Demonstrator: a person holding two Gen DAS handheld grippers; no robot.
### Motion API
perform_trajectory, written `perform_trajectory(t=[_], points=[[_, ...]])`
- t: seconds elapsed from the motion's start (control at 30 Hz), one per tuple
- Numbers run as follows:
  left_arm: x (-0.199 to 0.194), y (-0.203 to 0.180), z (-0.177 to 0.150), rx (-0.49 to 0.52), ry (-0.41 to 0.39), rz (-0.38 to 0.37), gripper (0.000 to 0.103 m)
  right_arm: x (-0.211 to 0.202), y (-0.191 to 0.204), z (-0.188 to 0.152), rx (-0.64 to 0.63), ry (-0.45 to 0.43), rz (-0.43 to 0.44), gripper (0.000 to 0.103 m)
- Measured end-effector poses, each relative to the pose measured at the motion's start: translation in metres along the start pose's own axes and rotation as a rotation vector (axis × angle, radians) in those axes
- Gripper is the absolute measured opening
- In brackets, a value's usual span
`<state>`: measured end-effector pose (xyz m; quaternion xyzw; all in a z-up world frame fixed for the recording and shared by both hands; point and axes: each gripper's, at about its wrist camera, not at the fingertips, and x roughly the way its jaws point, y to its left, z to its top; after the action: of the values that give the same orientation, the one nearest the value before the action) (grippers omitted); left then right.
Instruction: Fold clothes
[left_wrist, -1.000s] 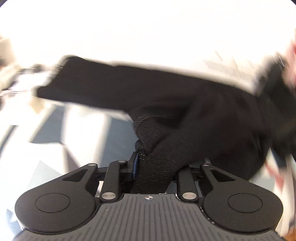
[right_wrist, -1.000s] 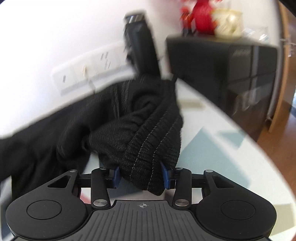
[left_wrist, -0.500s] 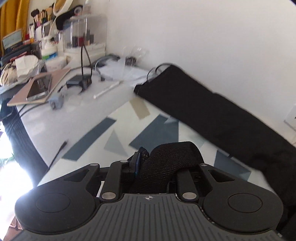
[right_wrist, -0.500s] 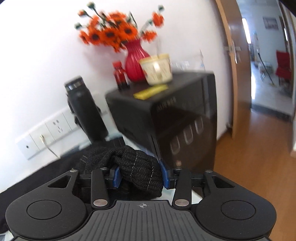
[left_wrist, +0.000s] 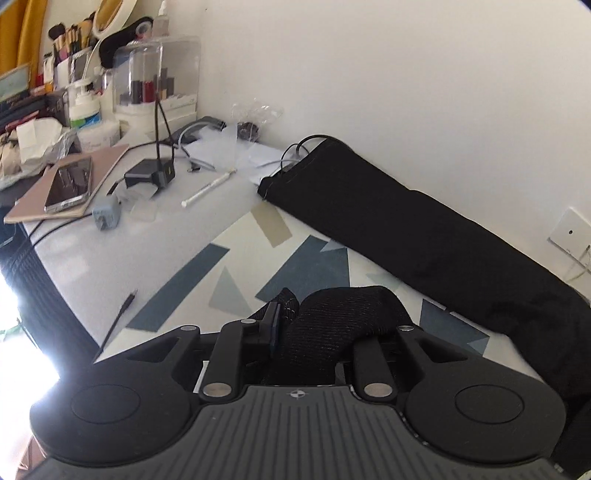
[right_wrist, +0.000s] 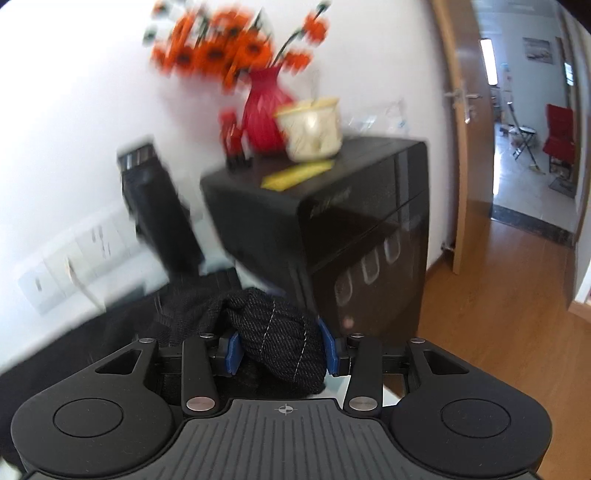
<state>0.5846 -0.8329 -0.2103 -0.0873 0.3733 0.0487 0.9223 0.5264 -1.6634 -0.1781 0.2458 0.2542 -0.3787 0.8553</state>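
Observation:
A pair of black trousers lies stretched along the wall on the patterned table, one leg reaching to the far left. My left gripper is shut on a bunched edge of the black cloth near the table's front. My right gripper is shut on a thick ribbed fold of the same black garment, held above the table's right end. The rest of the cloth trails off to the left in the right wrist view.
Left of the trousers lie a phone on a board, a charger and cables, a pen and cosmetics jars. At the right stand a black cabinet with a red vase, a black flask and an open door.
Both grippers have swung outwards with the cloth, spreading the trousers out along the wall. The left view settled on the table; the right view now faces the cabinet and doorway.

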Motion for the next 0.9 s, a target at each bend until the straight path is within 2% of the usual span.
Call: perform_trajectory(t=[0.03, 0.1, 0.23, 0.33, 0.5, 0.57, 0.63, 0.7, 0.77, 0.83, 0.9], points=[[0.003, -0.004, 0.0, 0.031, 0.007, 0.005, 0.019, 0.007, 0.005, 0.0, -0.029, 0.064, -0.01, 0.044], [0.01, -0.008, -0.004, 0.069, 0.028, 0.013, 0.019, 0.011, 0.01, -0.008, -0.064, 0.123, -0.039, 0.047], [0.025, -0.002, -0.017, 0.072, 0.08, 0.029, 0.019, 0.003, 0.01, -0.032, -0.107, 0.164, -0.1, 0.064], [0.035, 0.005, -0.024, 0.073, 0.111, 0.036, 0.019, -0.002, 0.004, -0.046, -0.094, 0.214, -0.135, 0.065], [0.048, 0.011, -0.028, 0.097, 0.134, 0.036, 0.022, -0.023, 0.0, -0.055, -0.054, 0.223, -0.191, 0.071], [0.052, 0.013, -0.03, 0.11, 0.14, 0.032, 0.023, -0.036, 0.003, -0.056, -0.038, 0.203, -0.196, 0.079], [0.056, 0.014, -0.032, 0.125, 0.141, 0.027, 0.024, -0.047, 0.014, -0.055, -0.045, 0.175, -0.188, 0.08], [0.059, 0.016, -0.034, 0.149, 0.144, 0.02, 0.027, -0.055, 0.024, -0.054, -0.074, 0.145, -0.181, 0.089], [0.061, 0.018, -0.036, 0.176, 0.144, 0.009, 0.028, -0.061, 0.039, -0.056, -0.111, 0.116, -0.166, 0.089], [0.061, 0.021, -0.038, 0.203, 0.139, -0.01, 0.03, -0.06, 0.059, -0.056, -0.139, 0.126, -0.132, 0.09], [0.06, 0.025, -0.039, 0.23, 0.134, -0.036, 0.031, -0.054, 0.08, -0.056, -0.147, 0.16, -0.059, 0.09]])
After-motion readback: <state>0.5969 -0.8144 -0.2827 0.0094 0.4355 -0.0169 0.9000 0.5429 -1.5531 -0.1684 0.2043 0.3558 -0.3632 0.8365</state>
